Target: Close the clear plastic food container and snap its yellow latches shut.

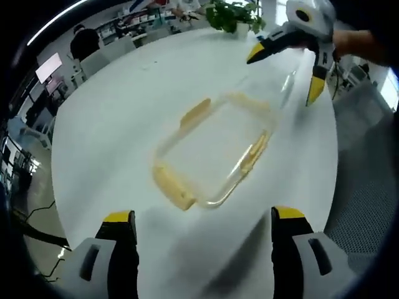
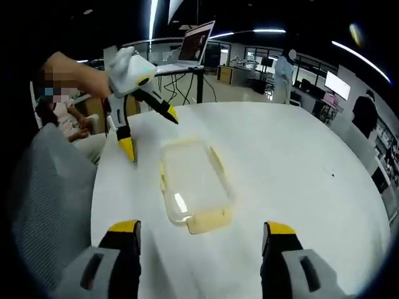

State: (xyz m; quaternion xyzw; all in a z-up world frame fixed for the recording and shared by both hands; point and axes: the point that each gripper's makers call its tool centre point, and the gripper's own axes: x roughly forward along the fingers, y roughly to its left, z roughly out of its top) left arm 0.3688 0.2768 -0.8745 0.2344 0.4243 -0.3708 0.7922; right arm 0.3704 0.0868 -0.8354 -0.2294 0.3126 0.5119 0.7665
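Observation:
The clear plastic food container (image 1: 212,149) lies flat on the white round table (image 1: 124,112), with yellow latches (image 1: 174,185) at its ends and sides. The image is blurred, so I cannot tell if the latches are snapped down. My left gripper (image 1: 202,218) is open, just short of the container's near end. Beyond the far end, my right gripper (image 1: 285,73) hangs open in the air. In the right gripper view the container (image 2: 192,180) lies lengthwise ahead of my open right gripper (image 2: 202,228), and its near latch (image 2: 209,221) sticks out flat. The left gripper (image 2: 148,132) hovers open behind the container's far left corner.
A potted plant (image 1: 234,15) stands at the table's far edge. An open laptop (image 2: 196,43) sits on a raised stand behind the table. A person (image 2: 62,124) sits at the left, near a grey mesh chair back (image 2: 50,199). The table edge (image 1: 333,187) runs close by.

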